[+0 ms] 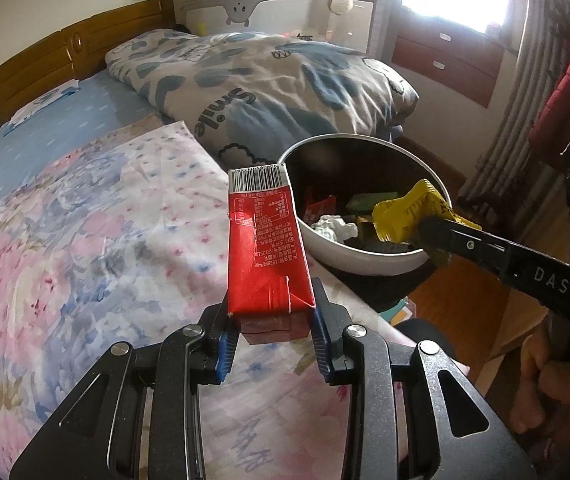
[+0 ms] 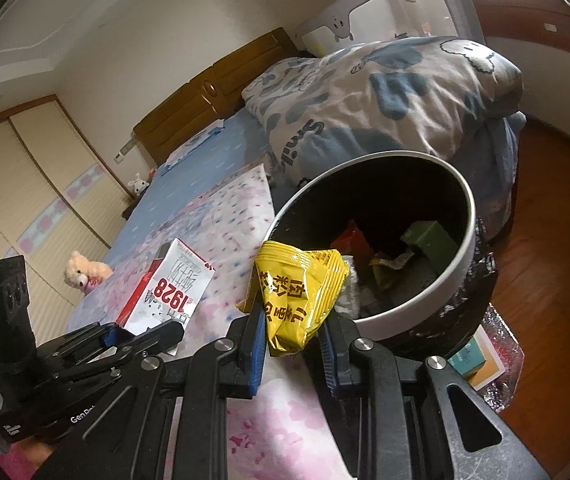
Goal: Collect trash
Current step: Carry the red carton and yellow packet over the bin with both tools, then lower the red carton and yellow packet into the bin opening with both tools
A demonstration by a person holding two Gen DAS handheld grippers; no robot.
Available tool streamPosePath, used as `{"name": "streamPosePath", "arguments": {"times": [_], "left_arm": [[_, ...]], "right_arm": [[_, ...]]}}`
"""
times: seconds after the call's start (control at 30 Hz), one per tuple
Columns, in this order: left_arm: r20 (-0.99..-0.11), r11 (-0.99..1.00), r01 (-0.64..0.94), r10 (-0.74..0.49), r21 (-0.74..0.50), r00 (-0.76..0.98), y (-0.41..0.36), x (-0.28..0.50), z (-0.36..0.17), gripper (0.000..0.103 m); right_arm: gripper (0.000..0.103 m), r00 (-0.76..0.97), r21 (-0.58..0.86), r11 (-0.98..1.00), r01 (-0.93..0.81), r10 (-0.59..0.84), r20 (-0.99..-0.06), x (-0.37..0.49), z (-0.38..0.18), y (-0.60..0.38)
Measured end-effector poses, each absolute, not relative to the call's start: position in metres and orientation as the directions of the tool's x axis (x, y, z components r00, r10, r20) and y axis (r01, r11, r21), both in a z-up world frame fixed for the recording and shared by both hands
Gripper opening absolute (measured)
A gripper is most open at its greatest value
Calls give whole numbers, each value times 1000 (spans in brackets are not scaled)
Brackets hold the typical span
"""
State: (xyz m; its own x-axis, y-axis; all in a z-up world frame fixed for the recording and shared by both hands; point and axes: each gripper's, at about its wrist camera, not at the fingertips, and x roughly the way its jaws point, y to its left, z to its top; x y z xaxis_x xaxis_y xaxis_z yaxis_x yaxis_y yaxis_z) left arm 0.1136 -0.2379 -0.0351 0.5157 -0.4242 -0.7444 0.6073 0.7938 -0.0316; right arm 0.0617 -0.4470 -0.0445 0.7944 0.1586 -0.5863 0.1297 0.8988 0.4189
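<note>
1. Red carton (image 1: 265, 248): clamped at its lower end between the blue pads of the left gripper (image 1: 271, 338); it is held over the floral sheet (image 1: 85, 240), just short of the bin's near rim. Not yet binned.
2. Yellow wrapper (image 2: 299, 292): crumpled, pinched between the pads of the right gripper (image 2: 295, 350). From the left wrist view it is seen over the bin's opening at the near-right rim; it is not yet released.
3. Bin (image 2: 425, 304): round, white rim, dark inside, standing at the bed's edge. Trash is already seen inside: a green box (image 2: 431, 238), a red-orange packet (image 2: 351, 240), white crumpled paper (image 1: 333, 228), other scraps. Part of the collecting is judged done.
4. Left to do, as judged: both held pieces are to be carried over the opening and dropped.
5. Bed surface: no further loose trash is made out on the visible sheet; the parts behind the folded quilt (image 1: 269, 80) are hidden.
6. Farther off: a plush toy (image 2: 85, 274) lies on the bed, not counted as trash.
</note>
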Motion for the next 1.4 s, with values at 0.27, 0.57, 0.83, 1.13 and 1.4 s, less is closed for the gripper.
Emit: {"name": "streamPosePath", "arguments": {"times": [0.27,0.57,0.83,1.13,1.4], "left_arm": [[-746,781,625,-432,-28,507,-251,114,-34,30],[-747,768,639,-438,-22,501,-267,117,-31,30],[-747,758,652,-441,-12,498,-280,120,-29,30],[-750,754,656,-441,-11,494,-290,129,-30,30],[-757,751,660,-440,-15,483,-300,139,-30,30]], "right_arm": [[23,796,411,900,148,138,-589,62,-42,-459],[23,801,409,897,165,120,-586,65,-38,-473],[23,801,406,896,178,108,-589,68,-36,-484],[23,798,402,898,180,106,-593,74,-36,-489],[23,792,397,899,185,102,-601,84,-37,-494]]}}
